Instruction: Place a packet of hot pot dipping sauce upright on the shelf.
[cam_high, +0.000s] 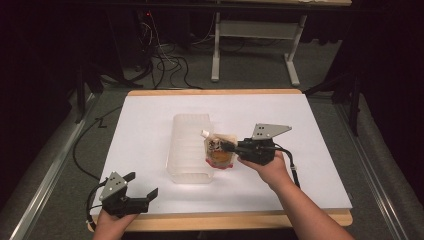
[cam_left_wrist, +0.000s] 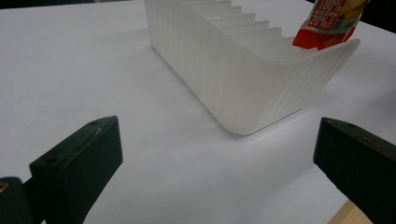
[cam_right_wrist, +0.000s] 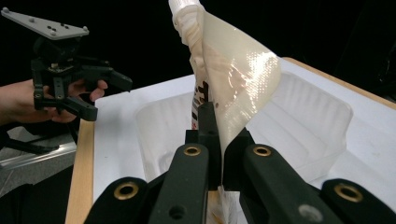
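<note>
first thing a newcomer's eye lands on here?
The spouted pouch pinched in the right claw, held just above the right edge of the translucent ribbed bin at the middle of the white table. Next, the left claw, jaws wide open with nothing between them, at the table's near left corner.

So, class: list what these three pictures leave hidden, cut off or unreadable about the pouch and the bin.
- Pouch, high view: label print too small to read.
- Pouch, left gripper view: top cut off by the frame; base hidden behind the bin wall.
- Pouch, right gripper view: lower part hidden by the right gripper.
</note>
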